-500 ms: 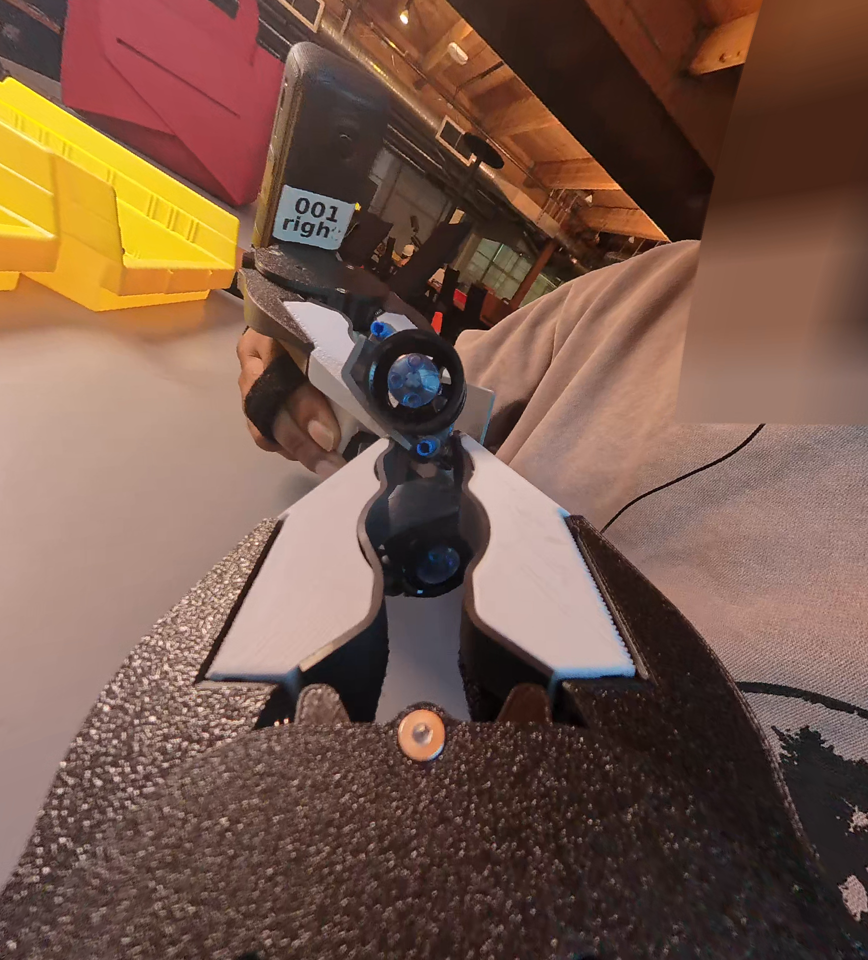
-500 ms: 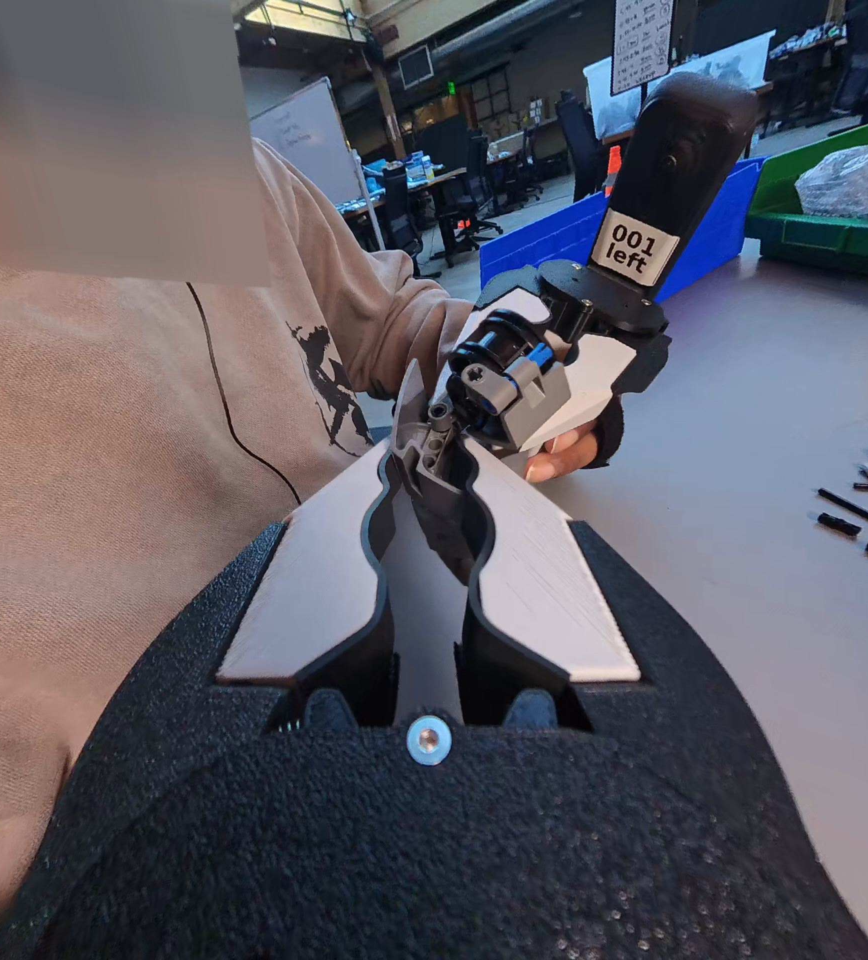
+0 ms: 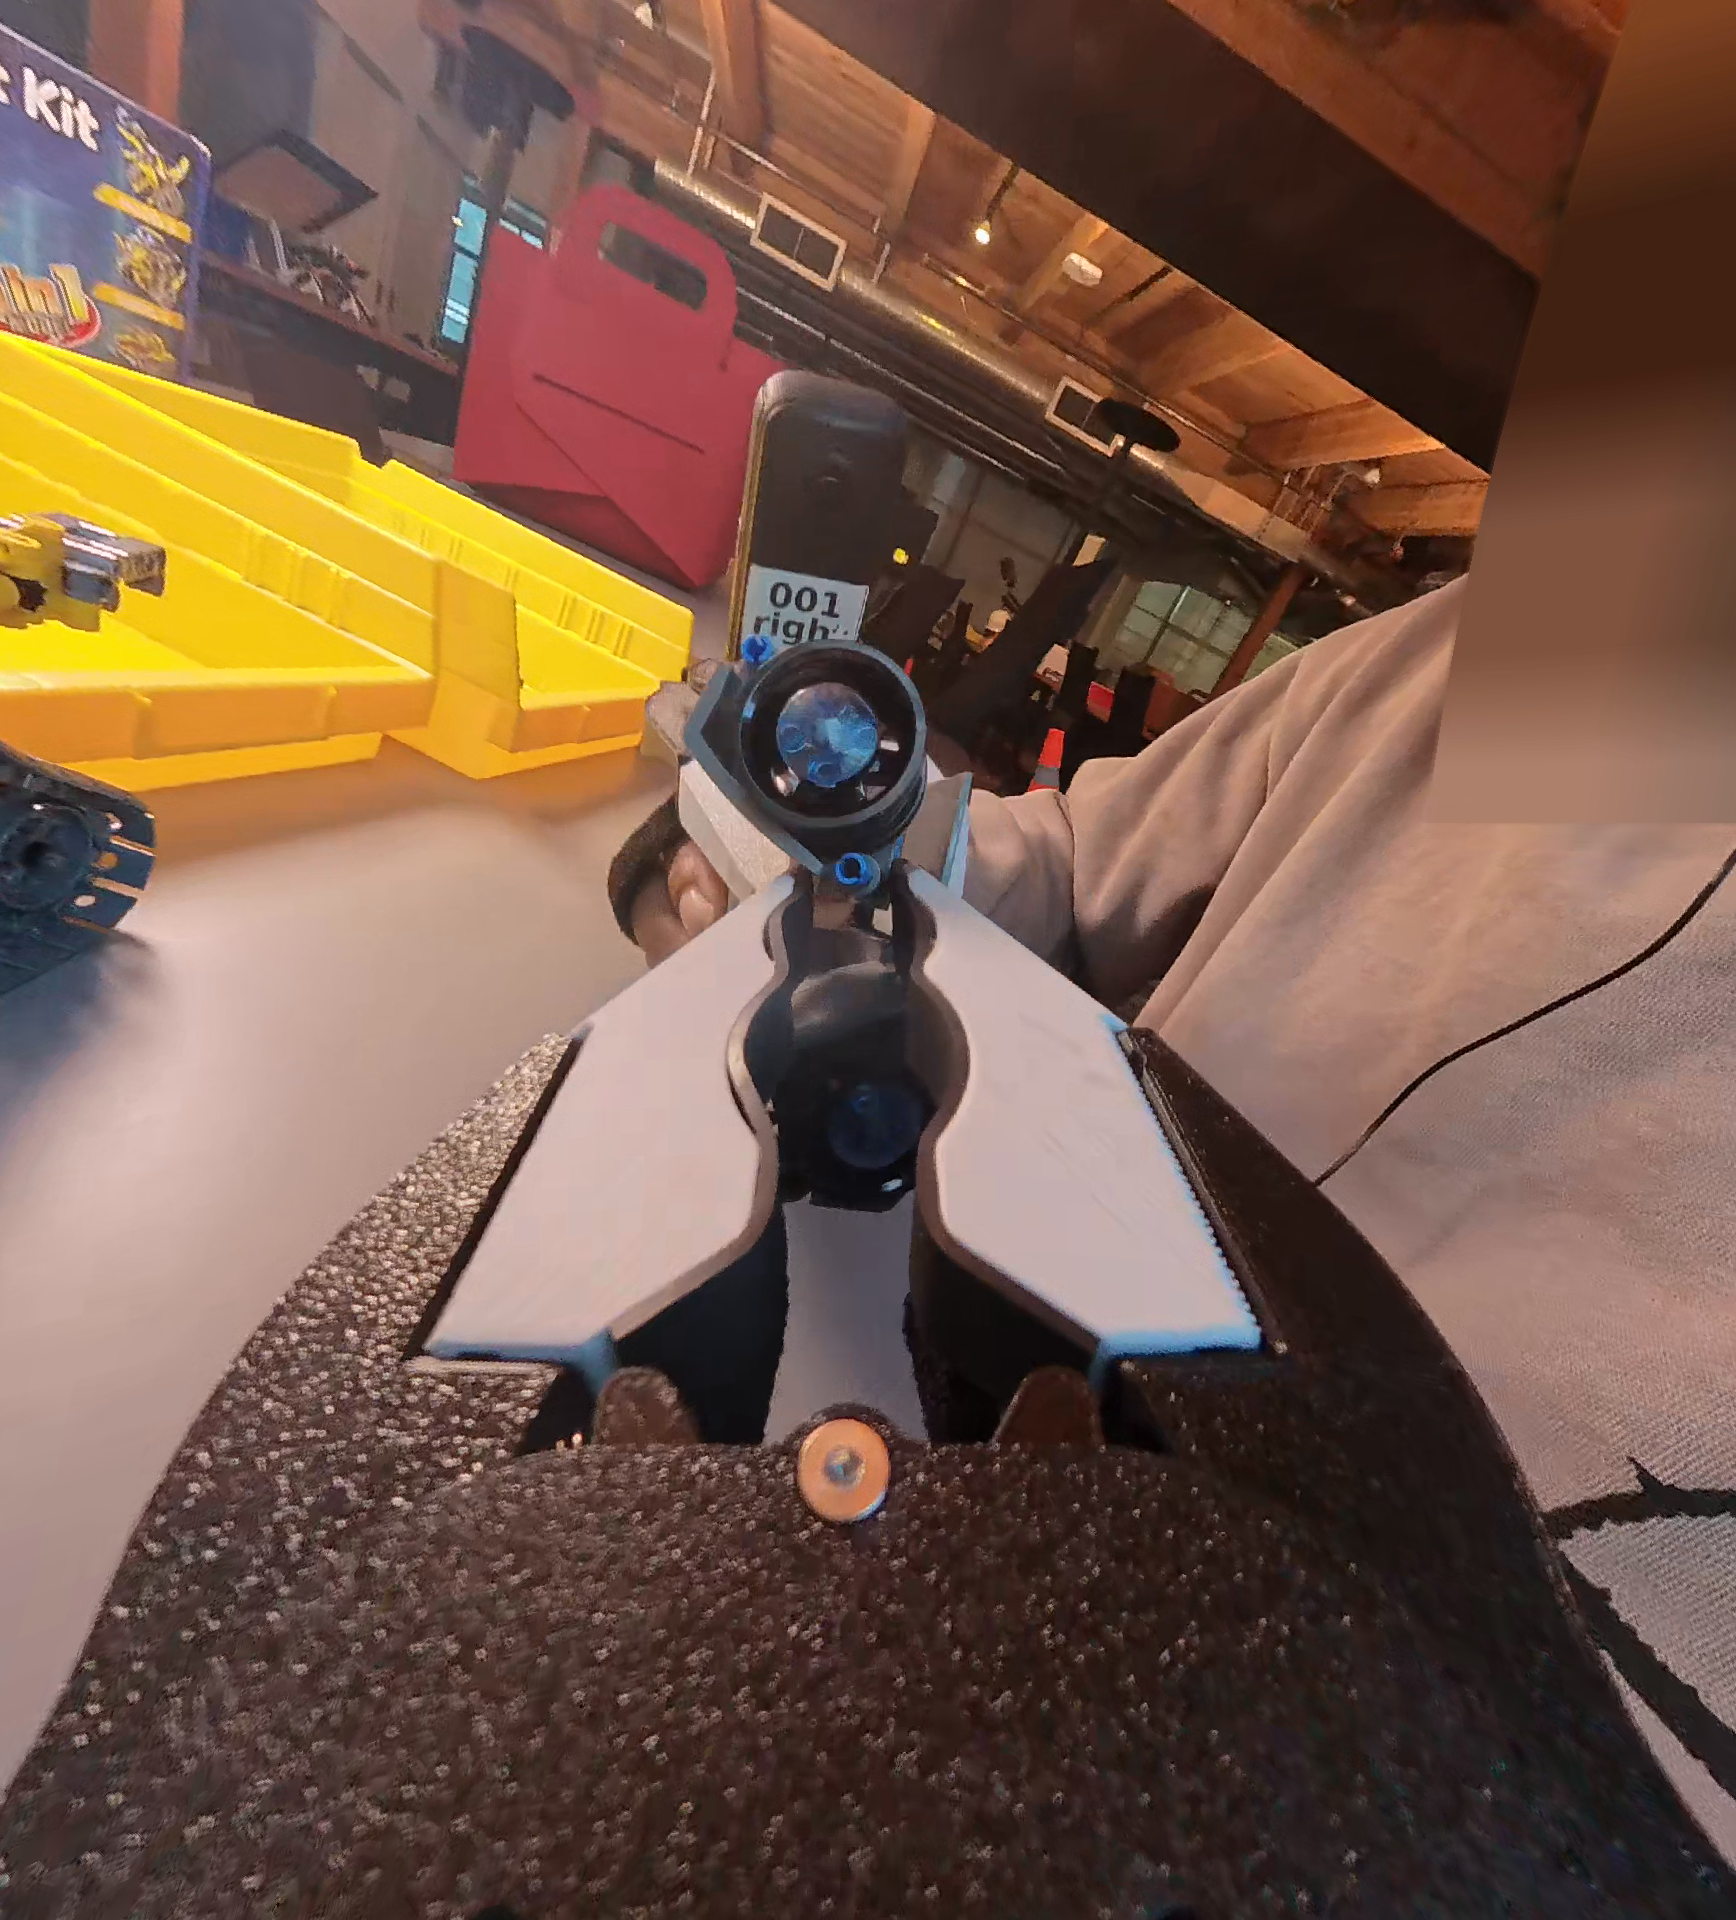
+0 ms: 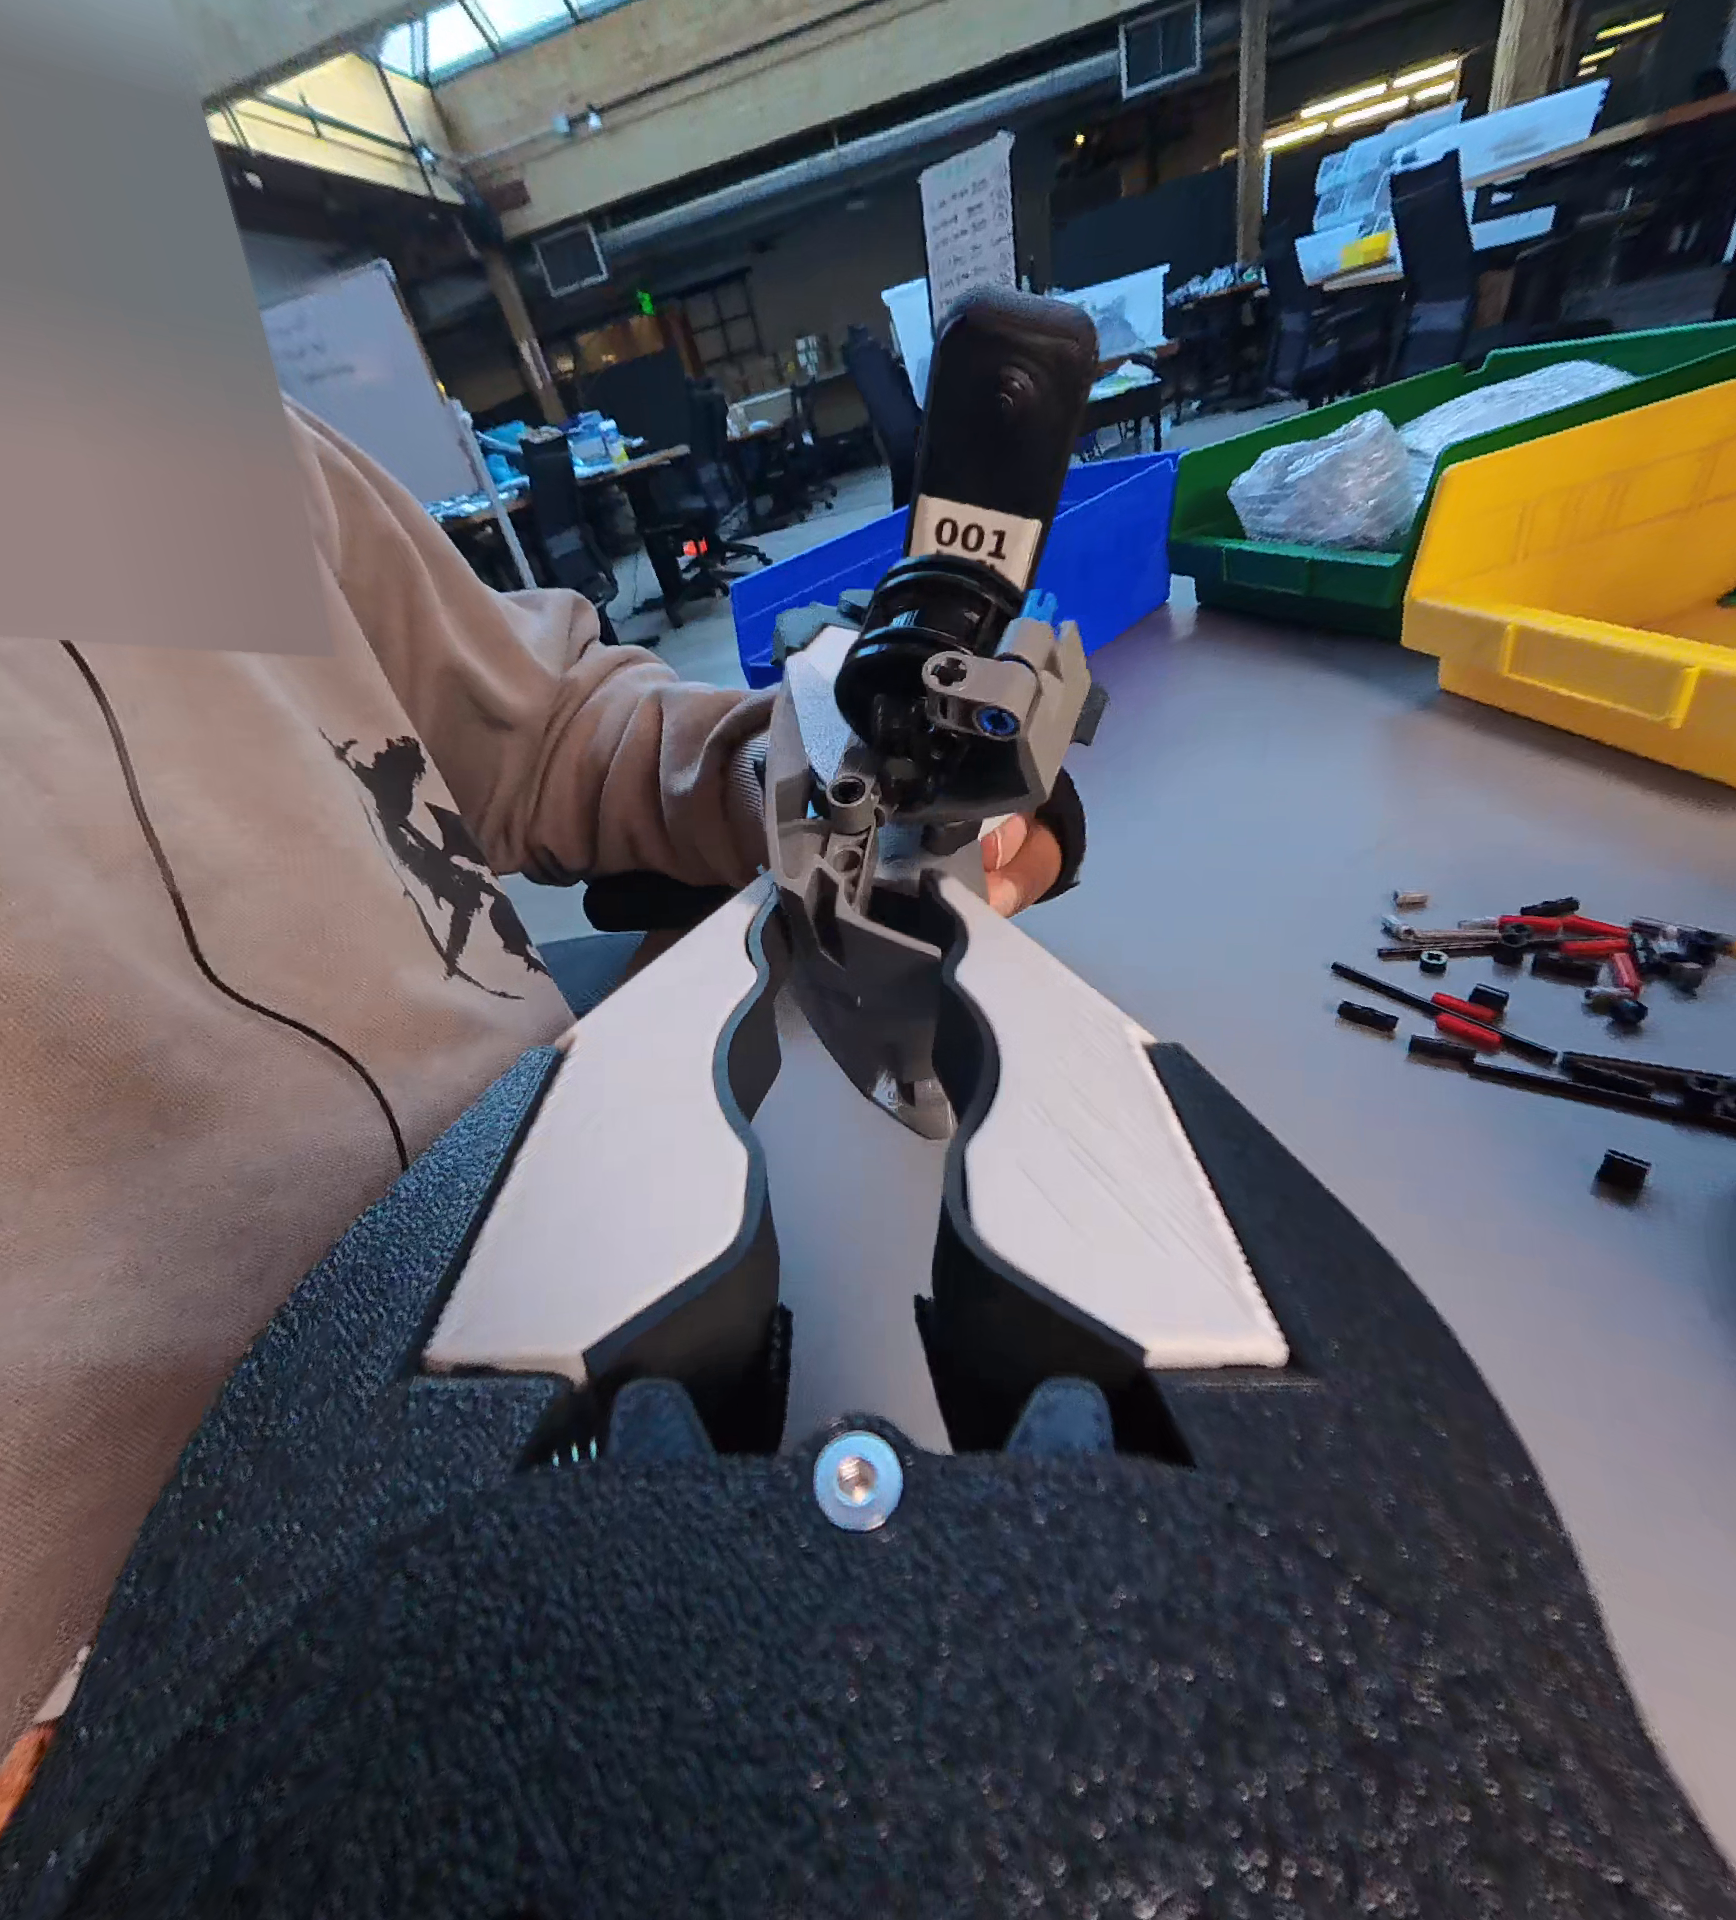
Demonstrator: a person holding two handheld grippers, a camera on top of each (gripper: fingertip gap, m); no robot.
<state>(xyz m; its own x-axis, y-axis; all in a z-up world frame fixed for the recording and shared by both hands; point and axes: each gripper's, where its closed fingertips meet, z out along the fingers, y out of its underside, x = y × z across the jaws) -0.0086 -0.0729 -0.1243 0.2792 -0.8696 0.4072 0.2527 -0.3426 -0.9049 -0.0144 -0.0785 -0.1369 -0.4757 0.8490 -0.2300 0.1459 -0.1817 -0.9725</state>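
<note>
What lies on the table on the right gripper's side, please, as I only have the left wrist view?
Observer: Small loose parts, black and red, lie scattered on the grey table, apart from the right gripper.
Operator: Is any bin beyond them?
Observer: A green bin holds a plastic-wrapped bundle.
Operator: What does the right gripper grip?
Observer: Its jaws are shut on the grey end of the assembly.
</note>
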